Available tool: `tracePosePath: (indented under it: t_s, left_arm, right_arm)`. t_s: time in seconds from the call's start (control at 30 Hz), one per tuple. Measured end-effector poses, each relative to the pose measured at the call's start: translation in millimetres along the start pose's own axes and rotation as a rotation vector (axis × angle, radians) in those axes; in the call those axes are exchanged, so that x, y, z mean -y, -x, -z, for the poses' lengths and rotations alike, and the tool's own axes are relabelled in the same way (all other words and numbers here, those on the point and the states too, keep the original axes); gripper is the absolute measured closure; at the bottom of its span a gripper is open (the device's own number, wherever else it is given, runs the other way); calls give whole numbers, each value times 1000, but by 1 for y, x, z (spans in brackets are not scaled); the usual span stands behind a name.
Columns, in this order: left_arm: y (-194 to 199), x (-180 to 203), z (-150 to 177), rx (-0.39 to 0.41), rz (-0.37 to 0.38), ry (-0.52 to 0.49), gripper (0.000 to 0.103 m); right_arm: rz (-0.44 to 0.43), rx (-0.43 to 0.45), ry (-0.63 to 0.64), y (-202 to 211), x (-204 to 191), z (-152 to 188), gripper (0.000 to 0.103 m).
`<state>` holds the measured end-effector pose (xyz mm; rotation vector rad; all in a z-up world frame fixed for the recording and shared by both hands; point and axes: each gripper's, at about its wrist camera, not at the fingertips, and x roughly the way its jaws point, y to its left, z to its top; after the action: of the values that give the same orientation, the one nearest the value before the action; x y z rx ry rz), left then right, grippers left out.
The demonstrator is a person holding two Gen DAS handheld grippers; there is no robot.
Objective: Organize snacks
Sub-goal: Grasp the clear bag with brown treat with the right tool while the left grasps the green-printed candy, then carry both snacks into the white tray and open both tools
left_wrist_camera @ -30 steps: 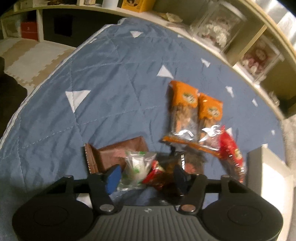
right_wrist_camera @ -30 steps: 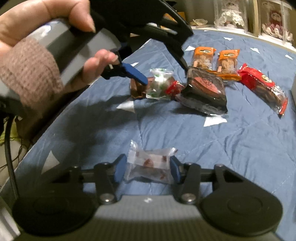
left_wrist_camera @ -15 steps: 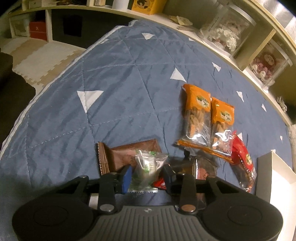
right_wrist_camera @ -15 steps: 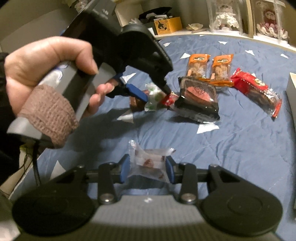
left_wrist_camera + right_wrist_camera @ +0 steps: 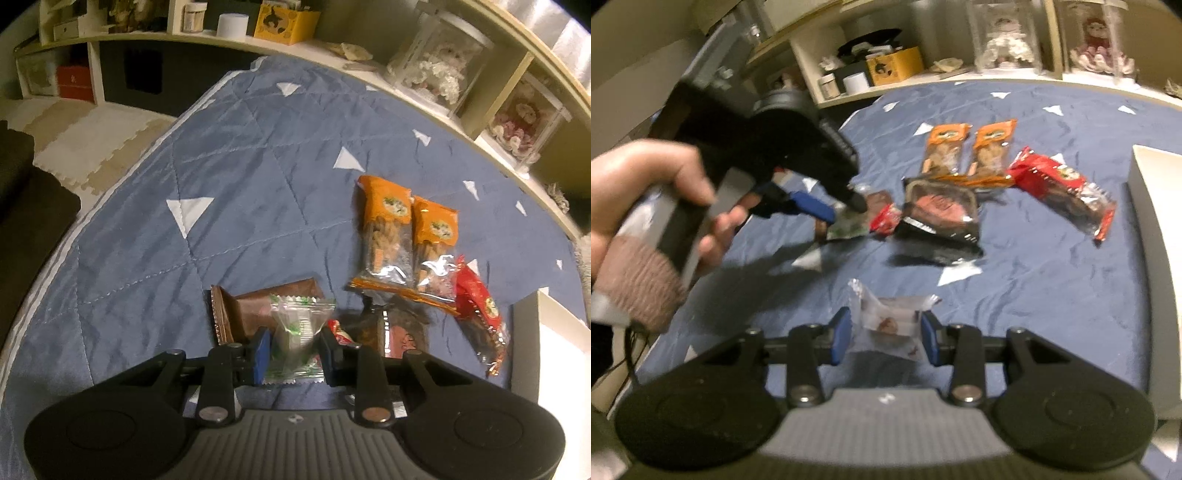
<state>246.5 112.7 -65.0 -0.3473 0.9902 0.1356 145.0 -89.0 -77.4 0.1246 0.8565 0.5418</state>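
Observation:
My left gripper (image 5: 293,350) is shut on a clear green-printed snack packet (image 5: 295,325), just above a brown packet (image 5: 255,310) on the blue quilt (image 5: 240,206). In the right wrist view a hand holds that left gripper (image 5: 846,208) over the same green packet (image 5: 849,226). My right gripper (image 5: 884,332) is shut on a clear packet with red print (image 5: 890,319), held a little off the quilt. Two orange packets (image 5: 388,229), a red packet (image 5: 480,310), a black tray pack (image 5: 940,210) and a small red packet (image 5: 884,219) lie grouped together.
A white box (image 5: 1152,221) stands at the right edge of the quilt, also visible as a white box (image 5: 554,332) in the left wrist view. Shelves with a yellow box (image 5: 286,22) and glass jars (image 5: 439,62) run along the back. The floor mat (image 5: 92,140) lies to the left.
The left jaws closed onto the green packet. The right jaws tightened on the clear packet and rose slightly with it.

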Motion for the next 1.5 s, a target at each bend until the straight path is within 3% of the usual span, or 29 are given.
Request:
tracePosePath:
  t_s: [0.47,0.9,1.17,1.5]
  left_arm:
    - [55,32,19,92,88,-115,72]
    - [101,80,44,213,157,-305,72]
    - [106,117,61,209,221,-380,72]
    - [110,190,88,165,337,-412,72]
  right_arm:
    - [94,119,-17,34,37,-29,58]
    - [190,151,43,69,57,-59,58]
    - [270,125,27,102,95,-70,58]
    - [385,106,-29,157,145,-47,58]
